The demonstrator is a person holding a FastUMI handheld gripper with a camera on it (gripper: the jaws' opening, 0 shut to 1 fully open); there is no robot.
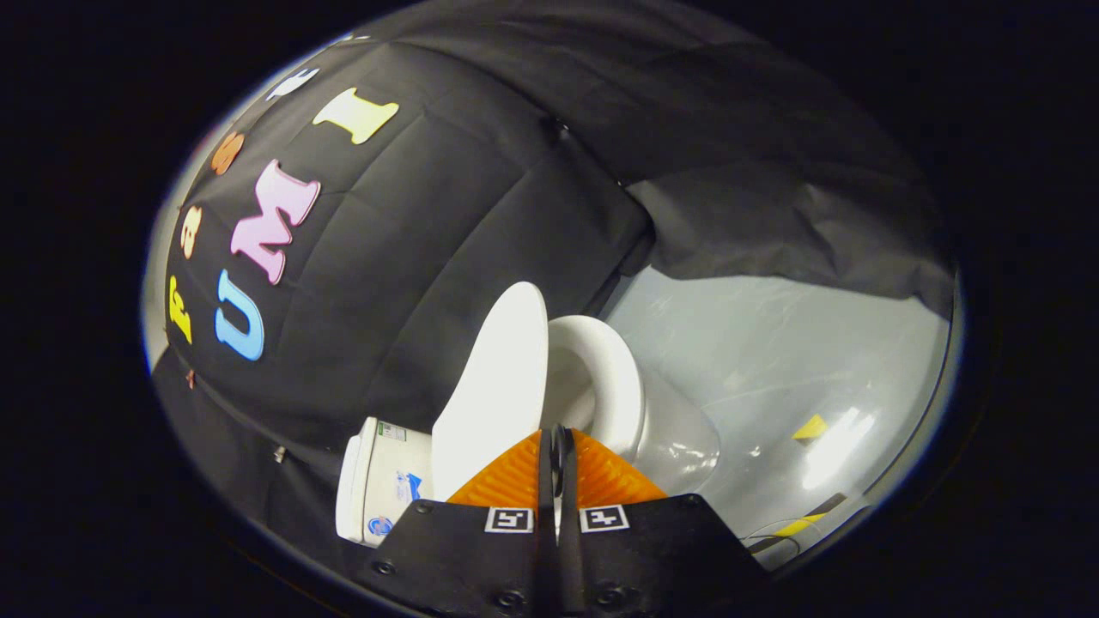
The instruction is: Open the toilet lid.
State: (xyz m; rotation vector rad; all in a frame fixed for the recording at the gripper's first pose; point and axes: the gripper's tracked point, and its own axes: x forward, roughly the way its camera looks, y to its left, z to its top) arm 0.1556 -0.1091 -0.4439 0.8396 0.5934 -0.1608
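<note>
Standing raised off the seat, the toilet lid (494,378) is a smooth white oval slab with a rounded edge, lifted well clear of the seat and turned so that its broad face shows. It sits just ahead of the fingertips, its lower part hidden behind them. Beside it, on the side away from the tank, the toilet seat (611,384) shows as a thick white ring with a glossy curve, and the hollow of the bowl is visible between the lid and the ring. Below the ring the white bowl (683,446) bulges outward and catches bright reflections. On the other side of the lid the tank (378,485) is a white block with a few small stickers on it, too small to make out.

The gripper (556,446) has its fingers (515,476) pressed together, with only a thin dark seam between them; nothing is caught there, and they do not grip the lid. Two small square black-and-white markers sit on the gripper body just behind the fingers.

The toilet stands on a pale grey, shiny floor (773,343), which carries a few bits of yellow tape (810,427). Black cloth (429,257) hangs behind the toilet and drapes down onto the floor.
</note>
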